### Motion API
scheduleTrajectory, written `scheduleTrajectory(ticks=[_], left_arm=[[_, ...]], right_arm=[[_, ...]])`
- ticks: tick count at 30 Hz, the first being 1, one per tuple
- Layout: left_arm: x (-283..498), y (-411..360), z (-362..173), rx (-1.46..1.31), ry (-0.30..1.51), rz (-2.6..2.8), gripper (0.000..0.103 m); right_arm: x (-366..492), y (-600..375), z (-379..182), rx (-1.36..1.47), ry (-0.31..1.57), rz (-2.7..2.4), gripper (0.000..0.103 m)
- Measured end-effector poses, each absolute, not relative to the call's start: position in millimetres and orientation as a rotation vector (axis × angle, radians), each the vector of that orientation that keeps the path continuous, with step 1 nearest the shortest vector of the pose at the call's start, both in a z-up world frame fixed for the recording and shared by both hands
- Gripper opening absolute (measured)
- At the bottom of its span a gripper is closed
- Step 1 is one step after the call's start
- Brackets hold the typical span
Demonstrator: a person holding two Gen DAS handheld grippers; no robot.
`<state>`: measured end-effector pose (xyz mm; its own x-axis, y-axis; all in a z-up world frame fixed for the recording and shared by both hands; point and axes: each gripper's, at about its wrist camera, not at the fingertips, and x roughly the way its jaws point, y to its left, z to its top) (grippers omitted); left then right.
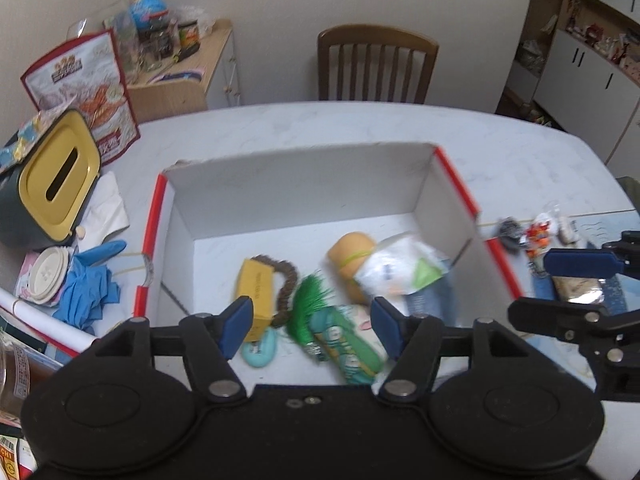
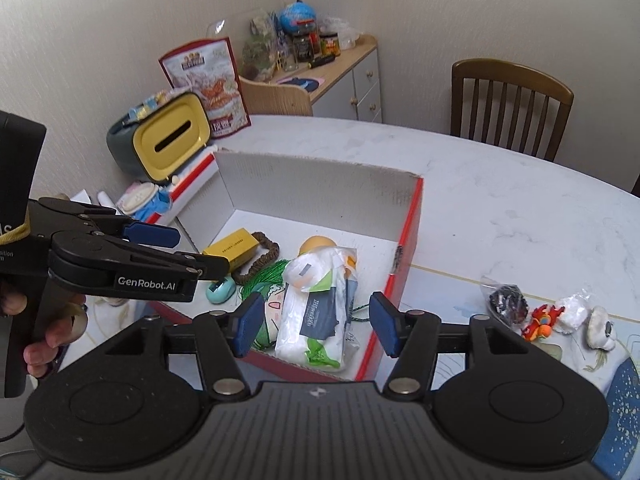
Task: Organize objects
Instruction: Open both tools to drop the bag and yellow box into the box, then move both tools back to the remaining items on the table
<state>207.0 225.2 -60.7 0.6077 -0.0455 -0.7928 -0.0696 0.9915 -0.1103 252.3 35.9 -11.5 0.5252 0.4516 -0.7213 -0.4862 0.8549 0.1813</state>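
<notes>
Several items lie in the red-edged cardboard box (image 2: 404, 236): a white wipes packet (image 2: 316, 316) directly ahead of the right gripper (image 2: 316, 326), with a yellow carton (image 2: 232, 249) beyond to its left. Both the right gripper and the left gripper (image 1: 310, 326) are spread wide, empty, above the box's near edge. Loose trinkets (image 2: 544, 318) sit outside on the table (image 2: 500, 200), to the right gripper's right.

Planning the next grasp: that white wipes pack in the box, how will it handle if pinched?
The wipes pack looks soft: its plastic wrap is crinkled, so it will probably sag and flex rather than stay stiff. The glossy film may slip between gripper pads. It lies flat across other items in the box, so it is unlikely to roll.
</notes>
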Motion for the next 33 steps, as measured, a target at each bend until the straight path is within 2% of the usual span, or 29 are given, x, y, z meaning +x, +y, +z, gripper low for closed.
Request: scheduleTrajectory(ticks=[2, 4, 9, 18, 24, 33], left_arm=[[204.0, 218.1, -55.3, -0.139, 0.903, 0.003, 0.068], [200.8, 209.6, -49.0, -0.142, 0.887, -0.005, 0.072], [197.3, 186.0, -38.2, -0.136, 0.861, -0.026, 0.079], [200.1, 137.7, -31.5, -0.127, 0.84, -0.071, 0.092], [206.7, 106.0, -31.5, -0.125, 0.831, -0.094, 0.102], [224.9, 60.0, -36.7, -0.128, 0.841, -0.129, 0.102]], right_arm=[[248.1, 26.6, -7.2, -0.028, 0.84, 0.563, 0.059], [245.0, 17.4, -3.5, -0.014, 0.829, 0.564, 0.066], [236.7, -10.3, 5.4, 0.008, 0.801, 0.56, 0.071], [229.1, -74.3, 4.5, 0.029, 0.789, 0.488, 0.078], [227.2, -117.0, -9.7, 0.05, 0.824, 0.429, 0.078], [229.7, -160.4, -35.7, 0.054, 0.88, 0.386, 0.078]])
